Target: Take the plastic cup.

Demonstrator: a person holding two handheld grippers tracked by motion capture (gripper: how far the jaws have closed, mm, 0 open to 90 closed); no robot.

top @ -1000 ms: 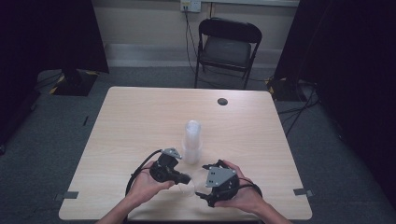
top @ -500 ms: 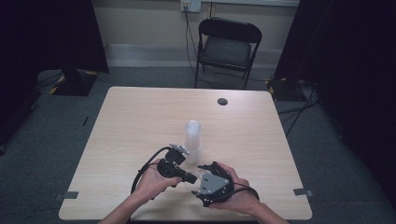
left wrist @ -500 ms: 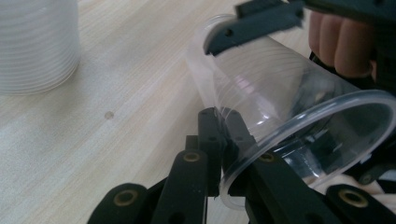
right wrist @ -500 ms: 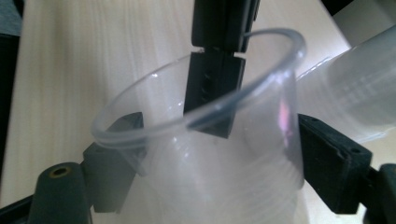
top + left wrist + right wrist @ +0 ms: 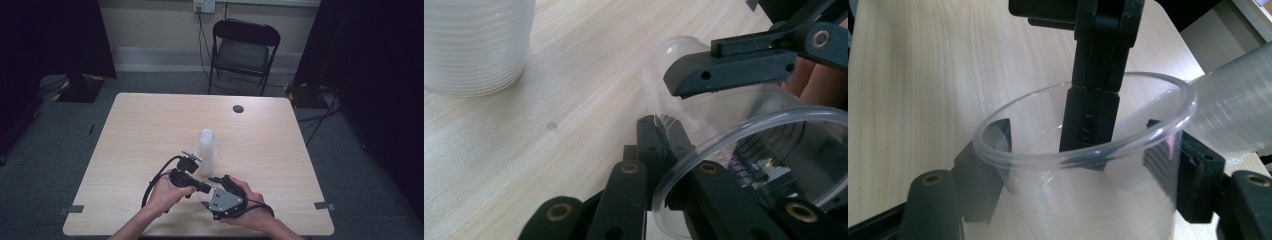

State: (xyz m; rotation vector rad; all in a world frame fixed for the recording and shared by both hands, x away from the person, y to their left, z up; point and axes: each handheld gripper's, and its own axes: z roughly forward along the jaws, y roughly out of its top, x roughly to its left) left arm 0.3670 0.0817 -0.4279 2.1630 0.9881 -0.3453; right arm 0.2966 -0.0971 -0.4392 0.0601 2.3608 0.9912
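Dark curtains flank a pale wooden table (image 5: 150, 130), with a black folding chair (image 5: 243, 50) beyond its far edge and a small dark disc (image 5: 238, 108) on the top near that edge. A stack of clear cups (image 5: 206, 151) stands upright near the middle of the table. Just nearer the person than the stack, both grippers meet on a single clear cup (image 5: 1088, 165). The left gripper (image 5: 200, 186) has its jaws pinched tight on the cup's rim, one jaw inside the wall and one outside, as the right gripper view shows. The right gripper (image 5: 215, 181) straddles the cup's body, a jaw on each side of the wall; its jaws have just been closing, and they look to be touching the wall. The cup sits just beside the stack, apart from it.
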